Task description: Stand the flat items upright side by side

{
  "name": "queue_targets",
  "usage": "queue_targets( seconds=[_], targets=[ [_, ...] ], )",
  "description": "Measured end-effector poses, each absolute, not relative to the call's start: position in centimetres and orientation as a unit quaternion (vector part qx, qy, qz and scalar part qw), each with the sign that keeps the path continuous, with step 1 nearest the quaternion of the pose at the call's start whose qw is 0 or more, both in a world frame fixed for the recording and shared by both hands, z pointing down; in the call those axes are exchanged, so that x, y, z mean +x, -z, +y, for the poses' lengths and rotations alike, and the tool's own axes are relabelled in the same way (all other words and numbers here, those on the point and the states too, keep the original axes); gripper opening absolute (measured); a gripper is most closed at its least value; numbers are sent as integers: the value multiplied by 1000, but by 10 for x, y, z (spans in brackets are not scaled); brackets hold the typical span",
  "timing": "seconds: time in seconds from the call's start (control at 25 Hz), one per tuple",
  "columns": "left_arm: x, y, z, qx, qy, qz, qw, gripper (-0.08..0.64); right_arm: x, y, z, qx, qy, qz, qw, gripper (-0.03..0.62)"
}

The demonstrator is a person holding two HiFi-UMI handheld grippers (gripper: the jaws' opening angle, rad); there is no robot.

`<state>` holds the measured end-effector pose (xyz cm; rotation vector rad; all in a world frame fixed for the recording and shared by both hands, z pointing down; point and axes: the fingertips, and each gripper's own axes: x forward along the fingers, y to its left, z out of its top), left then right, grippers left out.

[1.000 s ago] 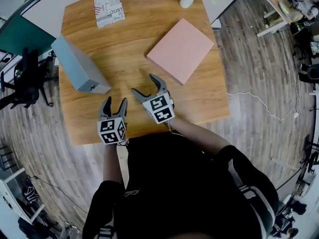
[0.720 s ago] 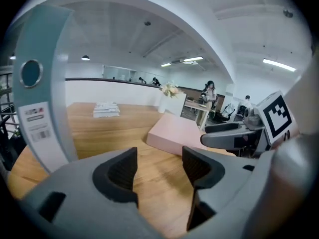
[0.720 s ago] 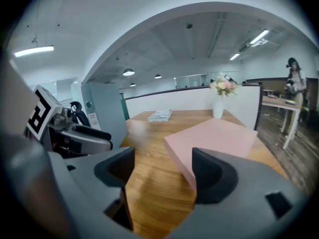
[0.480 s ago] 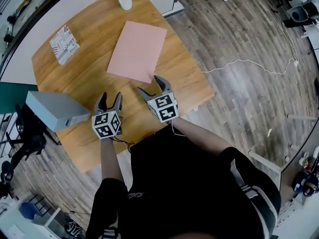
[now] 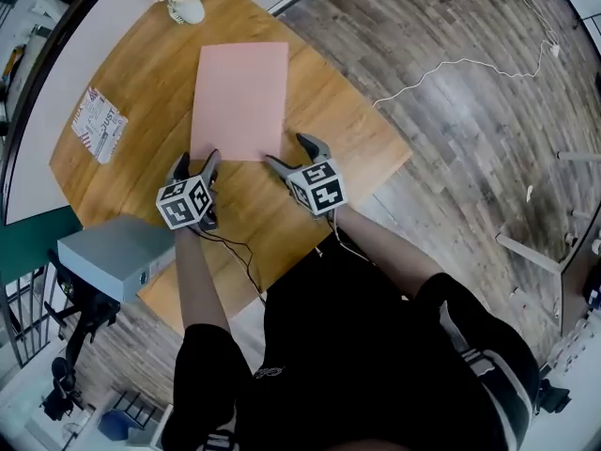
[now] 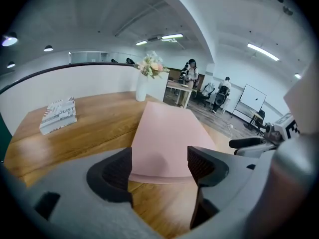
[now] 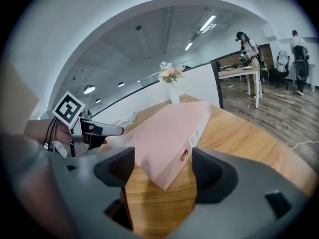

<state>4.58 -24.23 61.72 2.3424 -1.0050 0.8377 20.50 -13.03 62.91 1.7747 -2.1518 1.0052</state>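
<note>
Table: one wooden table (image 5: 319, 111), carrying everything counted below.
Binders: two. One pink binder (image 5: 239, 97) lies flat in the middle of the table, its long sides running away from the person. One grey binder (image 5: 111, 255) sits at the near left edge of the table, well apart from the pink one.
Books: one patterned book (image 5: 100, 123), lying flat towards the far left.
Vases: one white vase (image 5: 185, 7) with flowers, at the far edge beyond the pink binder.
Grippers: two, one at each near corner of the pink binder.
Left hand-held gripper (image 5: 198, 158): jaws wide apart and just opened further. The binder's near edge shows between them, but the pads do not press on it.
Right hand-held gripper (image 5: 286, 150): jaws wide apart at the near right corner. The binder's spine corner with its ring hole lies just ahead of them, ungripped.
Floor: one pale cable (image 5: 451, 69) trails across the wooden floor (image 5: 470, 177) to the right.
Change from a second ago: both grippers hung over bare table short of the pink binder, the left one nearer the grey binder. Now both have come up to the pink binder's near edge. The pink binder lies flat as before.
</note>
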Motion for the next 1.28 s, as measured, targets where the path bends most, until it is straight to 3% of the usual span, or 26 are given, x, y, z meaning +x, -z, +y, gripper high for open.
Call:
queue_targets(
  seconds=[0.2,0.44,0.72,1.0,1.28],
  targets=[
    [44,-647,-279,836,-334,-350,258,379,206,-648,-155,595,-416,-687,33,368],
    [47,-671,-267,821,-340,-331,316,364,202,-671,-165,573,-446,-685,58,377],
    [47,-671,-225,810,-345,-340,330,360,202,-680,-144,553,-443,-697,111,347],
    [34,-674,-146,798,-341,-353,349,360,199,-676,-102,519,-437,-724,120,324],
    [30,-676,-74,796,-363,-322,363,359,201,-677,-38,479,-422,-753,157,334]
  ],
)
